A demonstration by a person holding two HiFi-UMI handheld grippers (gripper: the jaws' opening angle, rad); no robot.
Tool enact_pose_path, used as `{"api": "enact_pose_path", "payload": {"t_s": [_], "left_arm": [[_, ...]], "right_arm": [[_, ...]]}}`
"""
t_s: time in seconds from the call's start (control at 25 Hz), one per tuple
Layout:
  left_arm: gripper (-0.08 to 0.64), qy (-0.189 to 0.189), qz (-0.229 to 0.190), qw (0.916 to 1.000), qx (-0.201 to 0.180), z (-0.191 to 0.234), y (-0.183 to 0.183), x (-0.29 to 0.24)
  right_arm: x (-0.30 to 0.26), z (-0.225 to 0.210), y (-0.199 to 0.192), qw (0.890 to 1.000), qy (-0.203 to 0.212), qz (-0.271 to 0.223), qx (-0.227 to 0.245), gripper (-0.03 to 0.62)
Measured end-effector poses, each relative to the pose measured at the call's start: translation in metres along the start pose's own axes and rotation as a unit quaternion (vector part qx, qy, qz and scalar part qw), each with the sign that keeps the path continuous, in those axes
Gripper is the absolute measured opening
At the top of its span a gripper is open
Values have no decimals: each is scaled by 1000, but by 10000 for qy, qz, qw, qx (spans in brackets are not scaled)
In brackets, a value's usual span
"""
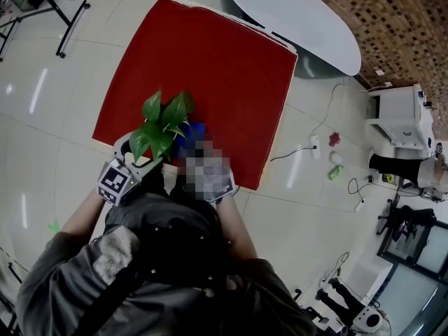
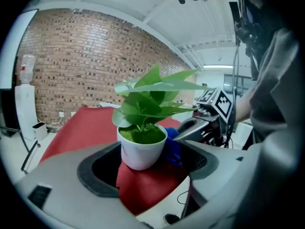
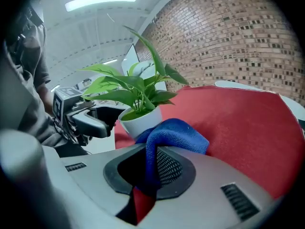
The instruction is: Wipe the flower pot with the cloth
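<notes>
White pot [image 2: 141, 152] w/ plant [image 2: 152, 97] betw released L gripper [image 2: 147, 168]; R gripper [image 3: 147, 171] clenches cloth [image 3: 177, 135]

Flower pot [image 2: 141, 151]: plain glossy white.
Plant leaves [image 2: 152, 97]: bright green.
Cloth [image 3: 174, 135]: deep blue, fine looped pile.
Table cover [image 1: 210, 68]: solid red.
Left gripper [image 2: 147, 168]: pale grey shell, black jaw lining.
Right gripper [image 3: 152, 171]: pale grey shell, black lining, black mesh-patterned pad.
Marker cube [image 1: 114, 180]: black squares on white.
Wall [image 2: 86, 61]: reddish-brown brick, pale mortar lines.
Floor [image 1: 42, 117]: glossy cream tiles, thin dark joints.
Oval table [image 1: 294, 12]: white.
Sleeve [image 1: 77, 271]: grey.
</notes>
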State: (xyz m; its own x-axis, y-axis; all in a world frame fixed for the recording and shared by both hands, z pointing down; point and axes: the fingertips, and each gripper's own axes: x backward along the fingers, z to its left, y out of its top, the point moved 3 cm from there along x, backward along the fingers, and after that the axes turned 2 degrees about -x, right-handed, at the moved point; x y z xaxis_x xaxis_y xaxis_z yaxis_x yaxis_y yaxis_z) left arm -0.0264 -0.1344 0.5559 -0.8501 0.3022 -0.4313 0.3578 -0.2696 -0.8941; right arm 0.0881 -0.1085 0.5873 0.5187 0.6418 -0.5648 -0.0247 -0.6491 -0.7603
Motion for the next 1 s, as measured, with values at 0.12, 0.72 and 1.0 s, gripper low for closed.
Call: {"api": "enact_pose_path", "payload": {"t_s": [0.12, 0.72, 1.0], "left_arm": [[416, 696, -35, 9975, 72, -2, -2, -10], [431, 1592, 43, 9871, -194, 4, 1, -26], [428, 650, -61, 9955, -682, 20, -1, -21]], "right_arm": [[4, 4, -7, 9997, 176, 58, 138, 58], [-1, 17, -13, 9978, 486, 134, 431, 58], [16, -33, 24, 9916, 69, -843, -979, 58]]}}
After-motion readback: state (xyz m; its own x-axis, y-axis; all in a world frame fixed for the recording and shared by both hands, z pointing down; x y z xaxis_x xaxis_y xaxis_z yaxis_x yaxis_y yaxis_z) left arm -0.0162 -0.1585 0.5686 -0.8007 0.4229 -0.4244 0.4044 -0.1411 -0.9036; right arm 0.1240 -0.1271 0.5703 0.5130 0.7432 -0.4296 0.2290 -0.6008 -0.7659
